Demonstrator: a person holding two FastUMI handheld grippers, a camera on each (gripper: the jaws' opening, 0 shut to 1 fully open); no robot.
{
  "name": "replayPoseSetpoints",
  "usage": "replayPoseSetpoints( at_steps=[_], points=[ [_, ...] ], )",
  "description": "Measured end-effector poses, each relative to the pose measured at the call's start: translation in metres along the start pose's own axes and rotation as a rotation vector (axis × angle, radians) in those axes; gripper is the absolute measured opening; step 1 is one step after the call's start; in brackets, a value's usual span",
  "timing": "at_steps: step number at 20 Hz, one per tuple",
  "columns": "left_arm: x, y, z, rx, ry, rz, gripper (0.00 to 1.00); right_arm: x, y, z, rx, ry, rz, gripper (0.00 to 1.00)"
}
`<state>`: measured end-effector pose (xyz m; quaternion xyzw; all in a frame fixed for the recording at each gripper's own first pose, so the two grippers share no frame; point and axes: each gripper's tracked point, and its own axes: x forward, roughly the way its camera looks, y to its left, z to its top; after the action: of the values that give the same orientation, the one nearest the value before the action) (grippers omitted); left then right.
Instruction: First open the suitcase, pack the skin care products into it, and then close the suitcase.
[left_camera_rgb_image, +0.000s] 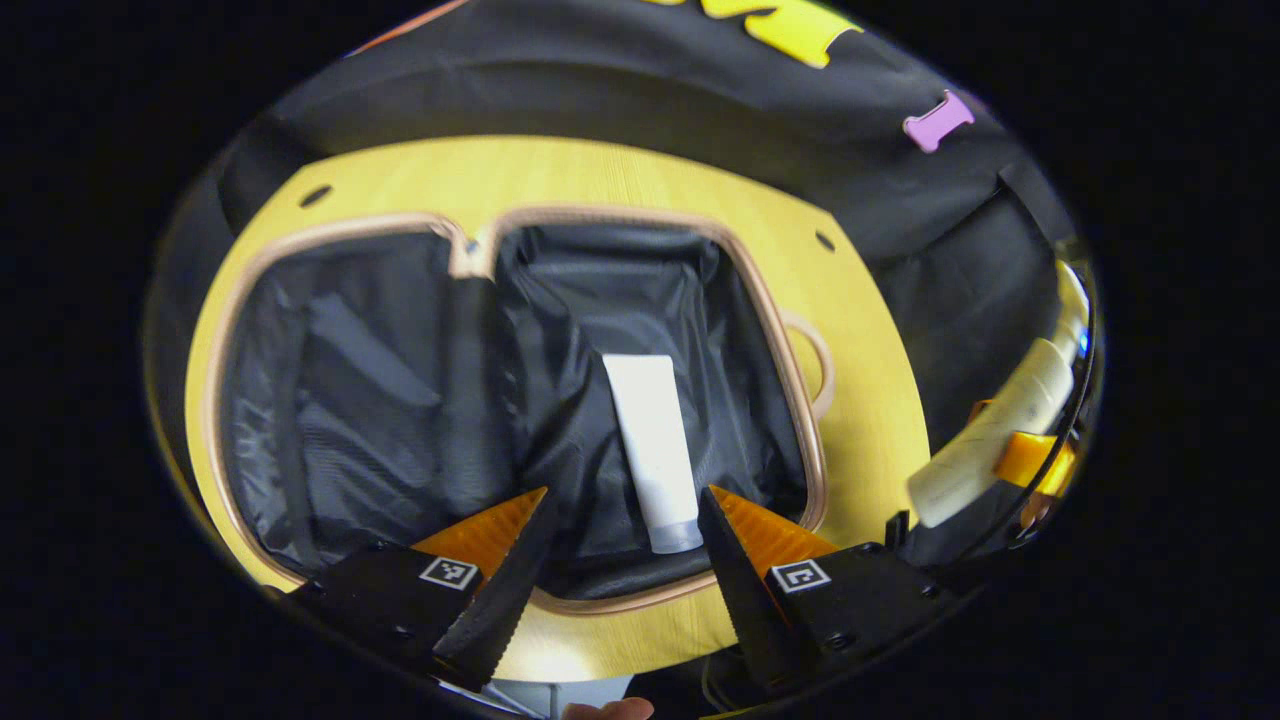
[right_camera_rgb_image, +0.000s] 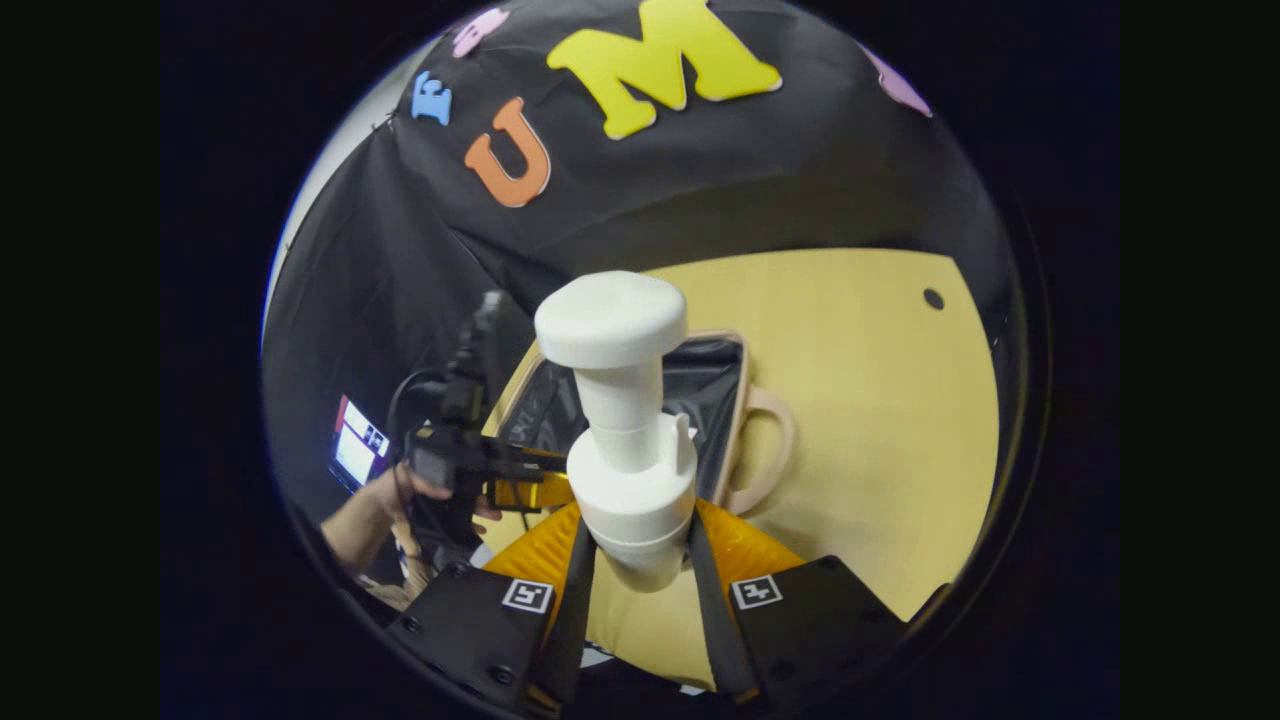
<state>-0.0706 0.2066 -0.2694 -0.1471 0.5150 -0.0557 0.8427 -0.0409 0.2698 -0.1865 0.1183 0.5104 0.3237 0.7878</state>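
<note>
The suitcase (left_camera_rgb_image: 300, 400) lies open flat on the wooden table (left_camera_rgb_image: 600, 180), both halves lined in black. A white tube (left_camera_rgb_image: 655, 450) rests in the right half, cap toward me. My left gripper (left_camera_rgb_image: 625, 500) hovers open just above the tube's cap end, touching nothing. At the right edge of the left gripper view, a white pump bottle (left_camera_rgb_image: 990, 440) is carried by the other gripper. In the right gripper view my right gripper (right_camera_rgb_image: 638, 545) is shut on that white pump bottle (right_camera_rgb_image: 625, 440), held upright above the table beside the suitcase's handle (right_camera_rgb_image: 765, 450).
The suitcase's beige handle (left_camera_rgb_image: 815, 365) sticks out to the right over bare table (right_camera_rgb_image: 880, 400). A hand (right_camera_rgb_image: 400, 500) holds the left gripper at the left of the right gripper view. A lit screen (right_camera_rgb_image: 358, 440) glows behind it.
</note>
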Motion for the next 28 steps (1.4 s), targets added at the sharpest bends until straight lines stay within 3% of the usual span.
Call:
replayPoseSetpoints(
  at_steps=[5,11,15,20,28],
  points=[
    [-0.047,0.026,-0.005,-0.092,-0.290,0.035,0.97,0.076,-0.009,-0.006,0.125,0.263,-0.058,0.48],
    [-0.093,0.066,-0.043,-0.273,-0.360,0.071,0.97,0.121,-0.040,-0.031,0.201,0.488,-0.254,0.48],
    [-0.123,0.074,-0.064,-0.368,-0.376,0.081,0.97,0.144,-0.053,-0.038,0.274,0.504,-0.355,0.48],
    [-0.146,0.080,-0.062,-0.378,-0.400,0.113,0.97,0.157,-0.060,-0.039,0.274,0.502,-0.442,0.48],
    [-0.143,0.087,-0.057,-0.372,-0.403,0.130,0.97,0.155,-0.051,-0.043,0.263,0.461,-0.440,0.53]
  ],
)
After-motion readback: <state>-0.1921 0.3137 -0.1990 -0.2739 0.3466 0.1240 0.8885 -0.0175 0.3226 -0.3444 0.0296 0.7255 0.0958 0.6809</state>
